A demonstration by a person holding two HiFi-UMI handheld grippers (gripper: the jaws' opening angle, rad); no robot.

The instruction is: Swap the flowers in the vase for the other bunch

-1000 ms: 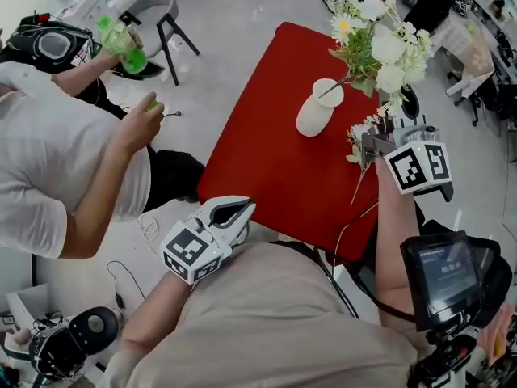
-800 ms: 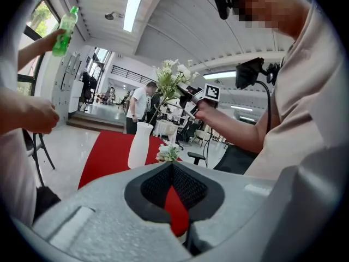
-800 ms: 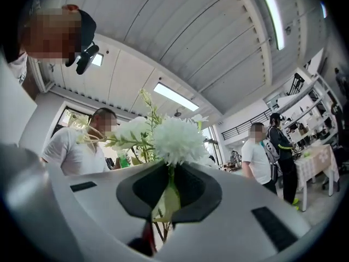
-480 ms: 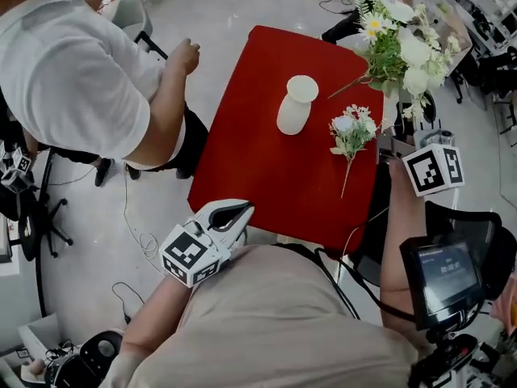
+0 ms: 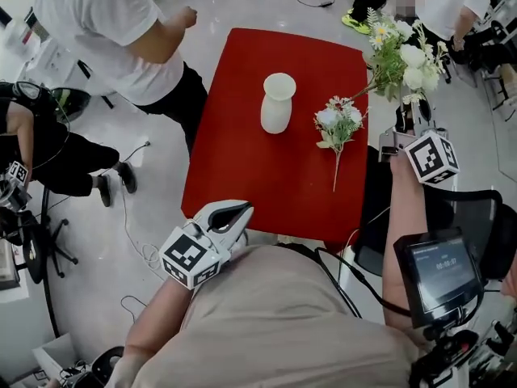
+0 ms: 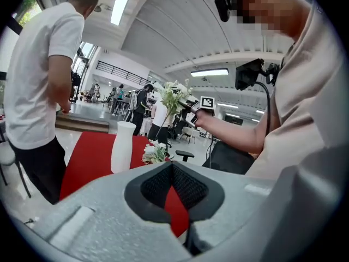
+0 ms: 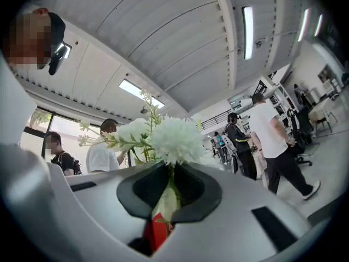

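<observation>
Two bunches are showing, and the vase [image 5: 278, 103] is standing empty mid-tabletop [image 5: 242, 168]. The right tool [image 5: 411, 110] is clenching on the stem of the larger bunch [image 5: 399, 53]. It is holding the bunch in the air off the tabletop's right edge, with the bare stem end pointing towards the vase. The left tool [image 5: 233, 213] is sitting clenched on nothing, low by the person's body.

Risks, as I am judging them:
- The grip is pinching a thin stem under a heavy head, so the bunch may be twisting or slipping.
- The bare stem end may be clipping the vase or sweeping the smaller bunch [image 5: 337, 126], which is lying just right of it.

The larger bunch is looking full, with white blooms, one of them daisy-like, and dense green leaves. The smaller bunch is looking sparse, with pale heads and one long stem pointing towards the person.
</observation>
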